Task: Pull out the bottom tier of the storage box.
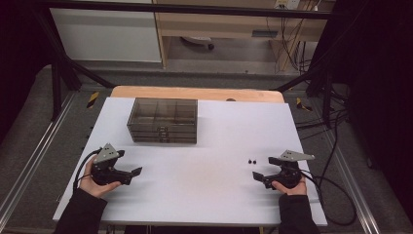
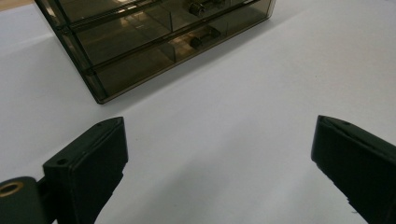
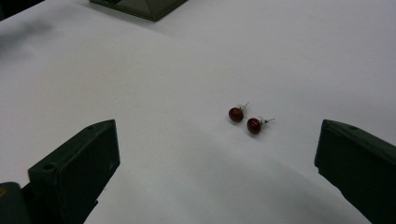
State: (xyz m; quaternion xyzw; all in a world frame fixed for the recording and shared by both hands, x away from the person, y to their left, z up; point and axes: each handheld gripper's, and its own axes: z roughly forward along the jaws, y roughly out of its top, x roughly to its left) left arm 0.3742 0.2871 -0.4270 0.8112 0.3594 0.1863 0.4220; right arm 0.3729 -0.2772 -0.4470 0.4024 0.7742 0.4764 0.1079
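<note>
My right hand-held gripper (image 3: 217,177), jaws spread and empty, faces two red stud earrings (image 3: 246,120) on the tabletop (image 1: 204,180), ready to pinch. Left hand-held gripper (image 2: 219,172), likewise spread, faces the drawer organizer (image 2: 154,37) at far left.

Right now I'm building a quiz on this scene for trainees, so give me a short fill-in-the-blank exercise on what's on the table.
1. The two stud earrings have round heads coloured ____.
2. Both the left gripper and the right gripper have their jaws ____.
3. The smoky clear drawer box stands nearer the ____ gripper.
4. The earrings lie on the white table just ahead of the ____ gripper.

Missing words: red; open; left; right
</note>
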